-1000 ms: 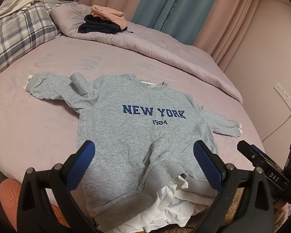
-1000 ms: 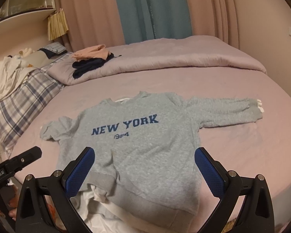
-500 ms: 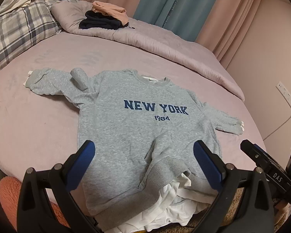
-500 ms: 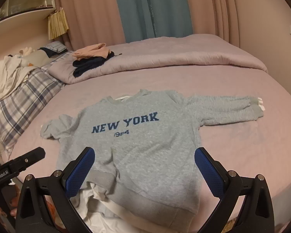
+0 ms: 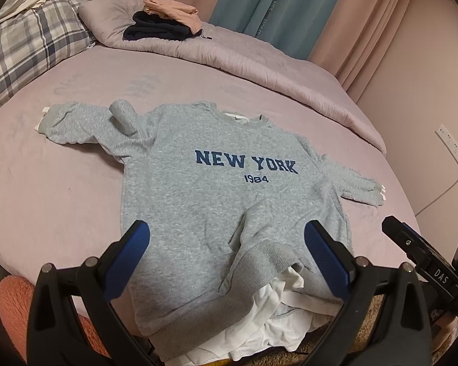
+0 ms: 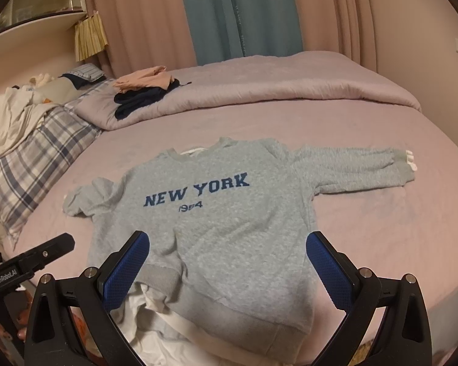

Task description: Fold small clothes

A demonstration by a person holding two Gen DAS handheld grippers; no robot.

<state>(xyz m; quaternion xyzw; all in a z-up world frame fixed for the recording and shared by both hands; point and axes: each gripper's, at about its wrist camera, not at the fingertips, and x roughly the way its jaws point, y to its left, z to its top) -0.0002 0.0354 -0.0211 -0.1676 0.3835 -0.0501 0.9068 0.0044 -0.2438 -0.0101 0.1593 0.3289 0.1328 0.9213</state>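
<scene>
Sweatshirt (image 5: 216, 201) cuff upright in left view, hidden in right.

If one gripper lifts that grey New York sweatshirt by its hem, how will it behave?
The grey sweatshirt probably droops: it already lies rumpled at the hem. Its sleeve would likely trail over the bed. The knit looks thick, so likely easy to pinch.

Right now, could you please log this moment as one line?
left tongs open | right tongs open | sweatshirt flat, unfolded | bed
</scene>
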